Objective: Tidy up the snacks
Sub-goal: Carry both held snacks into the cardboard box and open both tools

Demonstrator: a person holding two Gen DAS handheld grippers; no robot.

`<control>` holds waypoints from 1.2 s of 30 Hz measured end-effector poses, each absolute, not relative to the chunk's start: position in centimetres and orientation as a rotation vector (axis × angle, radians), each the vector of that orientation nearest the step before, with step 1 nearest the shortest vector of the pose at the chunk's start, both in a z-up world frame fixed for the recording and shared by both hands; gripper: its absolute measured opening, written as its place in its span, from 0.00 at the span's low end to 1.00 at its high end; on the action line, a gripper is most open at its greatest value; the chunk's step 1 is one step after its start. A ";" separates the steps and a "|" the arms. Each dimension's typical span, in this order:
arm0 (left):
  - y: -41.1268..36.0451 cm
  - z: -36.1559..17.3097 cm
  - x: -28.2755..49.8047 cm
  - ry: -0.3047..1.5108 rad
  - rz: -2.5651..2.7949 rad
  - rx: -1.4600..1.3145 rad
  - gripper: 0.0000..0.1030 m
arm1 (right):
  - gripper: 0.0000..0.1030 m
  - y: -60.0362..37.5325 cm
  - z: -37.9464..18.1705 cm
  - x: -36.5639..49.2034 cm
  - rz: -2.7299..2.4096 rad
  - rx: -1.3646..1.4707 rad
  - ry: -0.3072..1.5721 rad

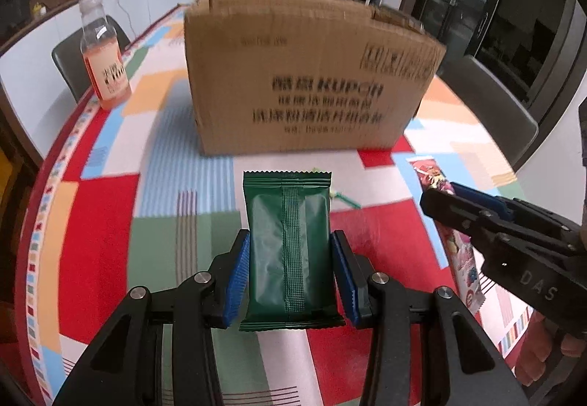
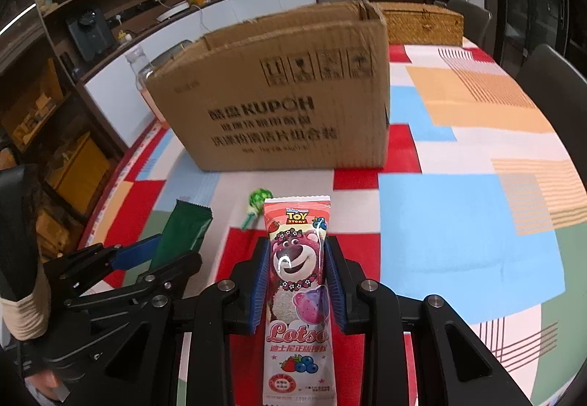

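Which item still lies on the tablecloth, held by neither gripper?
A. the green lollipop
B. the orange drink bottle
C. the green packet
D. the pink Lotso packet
A: the green lollipop lies loose on the tablecloth before the box, while the left gripper clamps the green packet and the right gripper clamps the Lotso packet.

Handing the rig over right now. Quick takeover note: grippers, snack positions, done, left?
Left gripper: shut on the green packet, lifted off the tablecloth.
Right gripper: shut on the pink Lotso packet, also lifted.
Cardboard box: open-topped, straight ahead; contents not visible.
Green lollipop: lying on the cloth in front of the box.
Done: both packets picked up.
Left: likely drop both in the box, then get the lollipop.
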State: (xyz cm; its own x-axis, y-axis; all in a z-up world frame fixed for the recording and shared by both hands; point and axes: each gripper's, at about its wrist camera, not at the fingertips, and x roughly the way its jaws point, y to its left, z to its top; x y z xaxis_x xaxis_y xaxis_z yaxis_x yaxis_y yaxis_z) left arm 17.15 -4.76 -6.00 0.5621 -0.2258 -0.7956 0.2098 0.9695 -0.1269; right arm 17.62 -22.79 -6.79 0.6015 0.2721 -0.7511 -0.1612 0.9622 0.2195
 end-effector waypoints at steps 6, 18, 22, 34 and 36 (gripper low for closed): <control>-4.3 -3.2 17.9 0.854 -0.260 -0.027 0.42 | 0.30 -22.3 -4.4 18.3 0.253 0.119 0.832; -4.0 1.9 20.9 0.708 -0.255 -0.003 0.42 | 0.30 -22.1 1.0 21.3 0.241 0.123 0.687; -4.1 3.2 22.6 0.686 -0.255 0.001 0.42 | 0.30 -22.0 2.6 23.0 0.243 0.127 0.652; -4.9 7.3 27.0 0.613 -0.242 0.061 0.42 | 0.30 -21.7 5.6 28.3 0.244 0.113 0.619; -5.0 7.5 27.8 0.618 -0.245 0.064 0.42 | 0.30 -21.7 5.7 29.1 0.237 0.108 0.619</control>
